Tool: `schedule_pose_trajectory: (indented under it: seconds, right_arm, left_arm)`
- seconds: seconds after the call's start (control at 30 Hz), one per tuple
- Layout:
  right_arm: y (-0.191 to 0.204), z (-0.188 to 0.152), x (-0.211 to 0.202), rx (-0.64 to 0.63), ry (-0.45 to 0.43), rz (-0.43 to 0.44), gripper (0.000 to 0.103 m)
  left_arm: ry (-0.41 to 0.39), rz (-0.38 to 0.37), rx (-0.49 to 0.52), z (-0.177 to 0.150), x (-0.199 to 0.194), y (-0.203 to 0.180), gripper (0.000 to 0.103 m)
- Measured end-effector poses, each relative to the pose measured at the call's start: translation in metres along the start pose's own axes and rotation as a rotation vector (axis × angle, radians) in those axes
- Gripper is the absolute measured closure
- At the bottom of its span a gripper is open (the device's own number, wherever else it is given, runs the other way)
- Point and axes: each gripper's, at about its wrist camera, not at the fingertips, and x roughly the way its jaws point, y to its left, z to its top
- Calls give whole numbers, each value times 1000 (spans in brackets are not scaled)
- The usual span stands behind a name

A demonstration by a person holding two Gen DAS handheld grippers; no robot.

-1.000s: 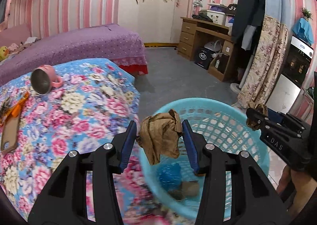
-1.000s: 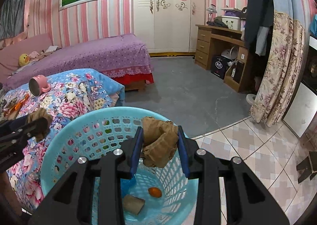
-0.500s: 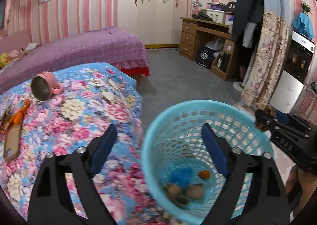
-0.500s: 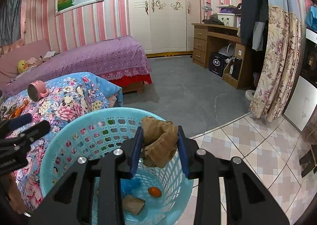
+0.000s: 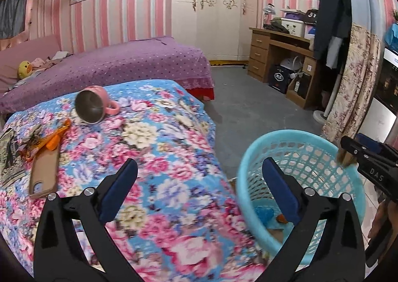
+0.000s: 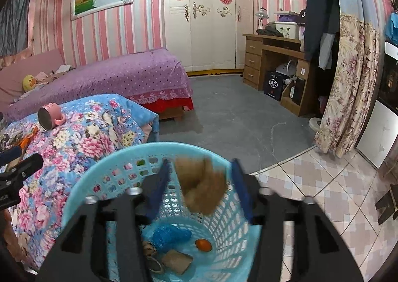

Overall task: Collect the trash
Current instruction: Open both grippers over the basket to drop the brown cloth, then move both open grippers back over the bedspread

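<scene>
right gripper [image 6: 200, 182] is over the blue basket [image 6: 104, 172], jaws opening, w/ a brown crumpled wad [image 6: 201, 185] blurred between them; pads look clear of it on both sides, so it reads as let go and dropping toward the basket. left gripper [image 5: 199, 190] has fingers wide apart, nothing between them, aimed at the floral bedspread [image 5: 139, 132] beside the basket's near rim.

to do this step well, the person should prob. hold the right gripper steady above the basket mouth till the wad is fully below the rim, not pull away early; it's light and could catch on a pad or clip the rim and fall to the tiled floor [image 6: 323, 182]. jaws should go wide enough that neither pad drags it. already in the basket bottom: a blue crinkly piece [image 6: 171, 234], a small orange bit [image 6: 203, 244], brown scraps [image 6: 176, 260].

likely next trash for the left side: the orange and brown litter [image 5: 47, 142] on the bedspread's left part. the pink mug [image 5: 93, 104] lying on its side and the flat tan phone-like thing [image 5: 44, 175] prob. aren't trash, so steer round them.

writing: "DAS" on the right gripper's body in the left wrist view. a dark bag [image 6: 273, 85] under the desk has white characters, too small to read. red round decals on the wardrobe [image 6: 204, 16], not legible.
</scene>
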Motion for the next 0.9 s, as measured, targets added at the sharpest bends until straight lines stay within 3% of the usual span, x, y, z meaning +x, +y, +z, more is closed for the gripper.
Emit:
schedule_pose_trajectory:
  seconds: [0.1,0.17,0.37,0.9]
  right_arm:
    - [9,2,-1,-7,-2,3,33]
    - [14,3,0,-7,0,3,21]
    - [37,8,0,-10,-16,-17,8]
    - [126,16,17,-56,4,4,5]
  left_arm:
    - [4,18,-15,0,-3,14,6]
    - [3,33,-26,1,-6,27,6]
    - [-16,83,-43,6,-19,63,6]
    - [-53,220,-82,2,-52,180,6]
